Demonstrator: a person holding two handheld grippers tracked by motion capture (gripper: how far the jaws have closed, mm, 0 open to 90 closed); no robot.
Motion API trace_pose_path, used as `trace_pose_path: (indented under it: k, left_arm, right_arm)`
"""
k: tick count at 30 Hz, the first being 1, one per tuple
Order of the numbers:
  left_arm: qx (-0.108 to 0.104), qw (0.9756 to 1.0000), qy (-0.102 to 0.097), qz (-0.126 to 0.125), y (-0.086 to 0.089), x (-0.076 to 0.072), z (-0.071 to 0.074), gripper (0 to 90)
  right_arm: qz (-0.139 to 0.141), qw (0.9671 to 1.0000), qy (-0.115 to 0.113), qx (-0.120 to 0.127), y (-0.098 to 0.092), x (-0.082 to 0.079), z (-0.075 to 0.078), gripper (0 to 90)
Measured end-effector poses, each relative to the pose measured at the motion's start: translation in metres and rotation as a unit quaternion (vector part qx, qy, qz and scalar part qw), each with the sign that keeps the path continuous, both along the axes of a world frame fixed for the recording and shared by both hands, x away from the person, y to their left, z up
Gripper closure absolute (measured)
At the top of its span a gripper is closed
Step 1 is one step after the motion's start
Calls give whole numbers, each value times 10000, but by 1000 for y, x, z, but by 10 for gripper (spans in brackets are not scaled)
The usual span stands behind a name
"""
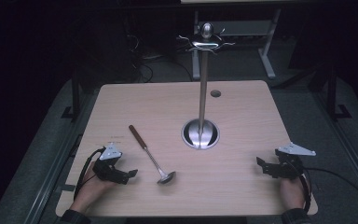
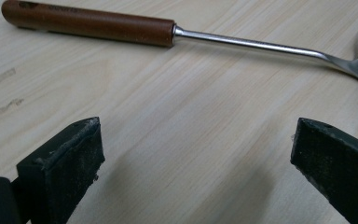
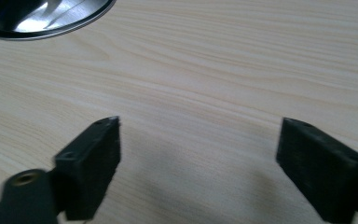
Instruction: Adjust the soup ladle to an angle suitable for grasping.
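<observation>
Two claws sit low at the bottom of the high view: left claw [image 1: 131,174] at lower left, right claw [image 1: 259,163] at lower right, each with jaws spread wide, nothing between them. One ladle [image 1: 150,155] lies flat on the bench [image 1: 242,196] just right of the left claw, brown handle toward upper left, bowl toward lower right. Lettering on the handle is too faint to read. One metal stand [image 1: 203,93] rises from its round base at centre, hooks bare.
</observation>
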State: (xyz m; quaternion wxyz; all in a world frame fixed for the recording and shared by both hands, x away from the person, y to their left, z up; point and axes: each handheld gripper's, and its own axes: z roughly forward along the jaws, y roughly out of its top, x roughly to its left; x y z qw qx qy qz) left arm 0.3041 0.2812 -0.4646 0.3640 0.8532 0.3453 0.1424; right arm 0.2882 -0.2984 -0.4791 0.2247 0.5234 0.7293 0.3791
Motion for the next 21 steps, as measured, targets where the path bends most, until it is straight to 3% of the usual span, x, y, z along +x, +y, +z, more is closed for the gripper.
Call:
trace_pose_path:
  k: [9, 16, 21]
  left_arm:
    - [-23, 9999, 96, -44, -8, 0, 6, 21]
    - [-174, 9998, 137, -20, -13, 1, 12, 21]
    - [-110, 9999, 97, -60, -17, 2, 17, 48]
  right_arm:
    - [64, 9999, -92, 42, -1, -1, 1, 137]
    - [98, 9998, -163, 98, -4, -2, 1, 137]
    - [124, 9998, -126, 93, -3, -1, 1, 137]
